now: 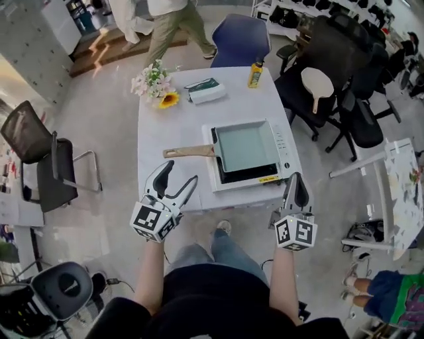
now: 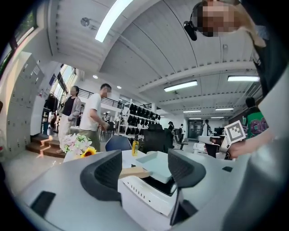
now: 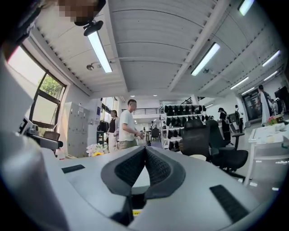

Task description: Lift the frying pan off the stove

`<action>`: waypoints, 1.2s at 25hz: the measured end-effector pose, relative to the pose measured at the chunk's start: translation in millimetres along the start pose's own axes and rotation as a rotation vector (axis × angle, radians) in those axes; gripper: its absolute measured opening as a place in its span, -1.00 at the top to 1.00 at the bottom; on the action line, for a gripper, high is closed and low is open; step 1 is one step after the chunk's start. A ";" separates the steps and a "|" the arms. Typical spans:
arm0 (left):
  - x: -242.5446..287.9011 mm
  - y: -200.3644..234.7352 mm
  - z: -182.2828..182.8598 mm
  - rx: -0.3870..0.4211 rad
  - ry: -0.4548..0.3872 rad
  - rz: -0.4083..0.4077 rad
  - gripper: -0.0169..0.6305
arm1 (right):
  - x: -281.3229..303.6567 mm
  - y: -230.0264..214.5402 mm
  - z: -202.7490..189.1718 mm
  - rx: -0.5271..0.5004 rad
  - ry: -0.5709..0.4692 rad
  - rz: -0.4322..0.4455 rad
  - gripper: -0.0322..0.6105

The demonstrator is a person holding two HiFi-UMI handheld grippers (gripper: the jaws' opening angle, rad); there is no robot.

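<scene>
A pale green square frying pan [image 1: 243,146] sits on a white single-burner stove [image 1: 281,153] on the white table [image 1: 169,126]; its wooden handle [image 1: 189,151] points left. My left gripper [image 1: 177,179] is open, just off the table's near edge, below the handle. In the left gripper view the pan [image 2: 156,163] and the handle [image 2: 134,173] lie beyond and between the spread fingers of my left gripper [image 2: 142,173]. My right gripper [image 1: 295,185] is shut with nothing in it, at the stove's near right corner. In the right gripper view, my right gripper [image 3: 145,151] has its tips touching.
A flower bunch [image 1: 154,84], a dark-and-white booklet [image 1: 206,90] and a yellow bottle [image 1: 256,73] stand at the table's far side. Office chairs [image 1: 333,73] crowd the right, a blue chair [image 1: 241,38] is behind, a black chair [image 1: 50,162] on the left. A person [image 1: 173,20] walks beyond.
</scene>
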State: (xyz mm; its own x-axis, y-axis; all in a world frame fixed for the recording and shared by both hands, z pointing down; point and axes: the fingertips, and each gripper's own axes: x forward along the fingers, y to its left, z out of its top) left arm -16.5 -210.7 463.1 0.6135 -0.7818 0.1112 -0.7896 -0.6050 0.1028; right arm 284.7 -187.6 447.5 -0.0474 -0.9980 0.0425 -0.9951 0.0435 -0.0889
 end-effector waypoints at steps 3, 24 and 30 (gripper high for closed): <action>14.5 10.6 5.9 0.000 -0.003 0.056 -0.02 | 37.8 -2.4 5.8 0.013 -0.006 0.055 0.89; 35.4 41.3 47.9 0.191 0.107 0.134 -0.04 | 127.1 28.7 28.4 0.050 -0.018 0.197 0.89; 56.8 41.2 45.1 0.408 0.363 -0.018 -0.08 | 124.4 33.1 20.7 0.066 -0.005 0.200 0.89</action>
State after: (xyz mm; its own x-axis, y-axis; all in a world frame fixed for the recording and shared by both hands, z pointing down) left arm -14.8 -286.9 429.1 0.5352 -0.7118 0.4548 -0.6755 -0.6839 -0.2755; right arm 247.6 -311.3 429.2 -0.2423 -0.9701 0.0122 -0.9581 0.2373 -0.1604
